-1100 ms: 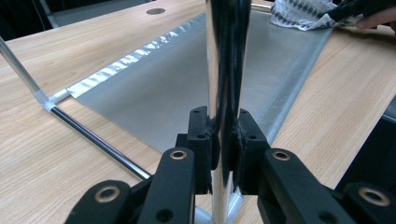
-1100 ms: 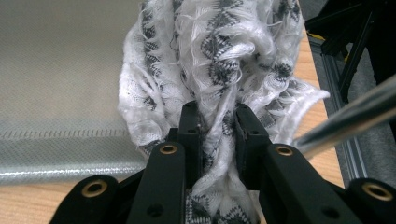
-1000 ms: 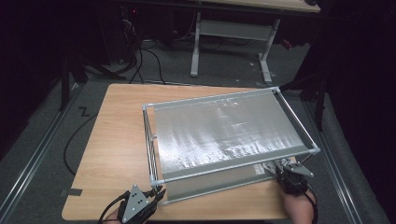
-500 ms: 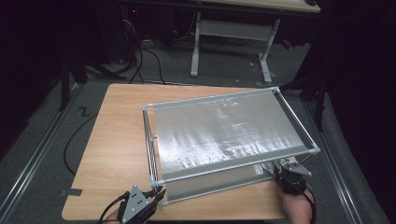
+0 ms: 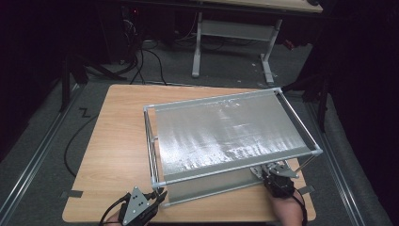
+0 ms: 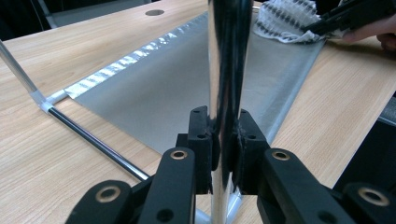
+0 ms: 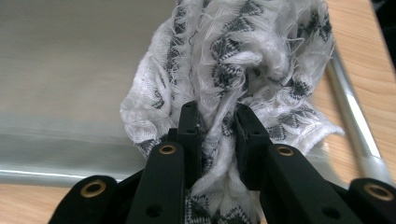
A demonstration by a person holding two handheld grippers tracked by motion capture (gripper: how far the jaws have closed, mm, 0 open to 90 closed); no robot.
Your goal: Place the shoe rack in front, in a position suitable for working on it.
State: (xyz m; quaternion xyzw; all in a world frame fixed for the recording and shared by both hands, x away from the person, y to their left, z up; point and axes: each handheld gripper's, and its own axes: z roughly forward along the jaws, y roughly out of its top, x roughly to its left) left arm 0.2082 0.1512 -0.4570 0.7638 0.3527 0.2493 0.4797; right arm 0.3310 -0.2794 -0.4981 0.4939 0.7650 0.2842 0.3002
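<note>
A metal rack point(image 5: 151, 141) with two silver shelves stands on the wooden table point(image 5: 117, 141). My left gripper point(image 5: 159, 195) is at the rack's front left corner, shut on the upright chrome post point(image 6: 227, 70), which runs between the pads of the left gripper point(image 6: 227, 140). My right gripper point(image 5: 270, 175) reaches under the top shelf point(image 5: 226, 132) at the front right. In the right gripper view that gripper point(image 7: 218, 126) is shut on a bunched white cloth with a black pattern point(image 7: 243, 56), which rests on the lower shelf point(image 7: 70, 70). The left gripper view has the cloth point(image 6: 285, 21) far off.
A rack tube point(image 7: 352, 121) lies just right of the cloth. The table's front edge point(image 5: 211, 220) is close to both hands. Bare wood point(image 5: 117, 141) spreads left of the rack. Cables point(image 5: 75, 141) and another table's legs point(image 5: 197, 47) are on the floor beyond.
My right gripper has slid a little to the left along the lower shelf, cloth still in its jaws. The left gripper has stayed on the post.
</note>
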